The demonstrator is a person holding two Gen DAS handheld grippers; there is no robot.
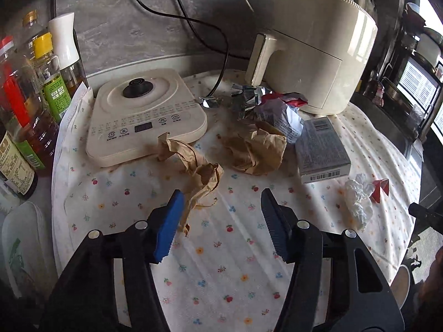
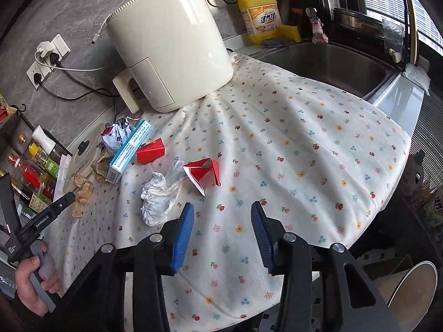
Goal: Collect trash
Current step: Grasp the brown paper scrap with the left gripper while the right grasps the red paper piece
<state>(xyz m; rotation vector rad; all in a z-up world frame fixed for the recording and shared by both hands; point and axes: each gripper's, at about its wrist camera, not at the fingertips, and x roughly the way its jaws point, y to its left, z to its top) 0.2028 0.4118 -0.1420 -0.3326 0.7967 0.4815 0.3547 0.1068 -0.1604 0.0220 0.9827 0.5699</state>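
Trash lies on a flowered cloth [image 1: 221, 262]. In the left wrist view a crumpled brown paper strip [image 1: 193, 171] lies just ahead of my open left gripper [image 1: 221, 215], its tail touching the left fingertip. A second brown wad [image 1: 254, 149], foil and printed wrappers [image 1: 265, 105], a grey carton [image 1: 321, 149], a white tissue [image 1: 360, 202] and a red carton [image 1: 380, 189] lie beyond. In the right wrist view my right gripper [image 2: 221, 221] is open and empty, just right of the white tissue [image 2: 160, 193], near a torn red carton [image 2: 205, 174] and another red carton [image 2: 151, 152].
A cream kettle base [image 1: 144, 116] and oil bottles [image 1: 27, 105] stand at left. A cream air fryer [image 2: 171, 41] stands at the back, with cables and wall sockets [image 2: 47, 55]. A steel sink [image 2: 332, 66] and yellow detergent jug [image 2: 260, 13] are at right. A round bin rim [image 2: 412, 285] shows below the counter.
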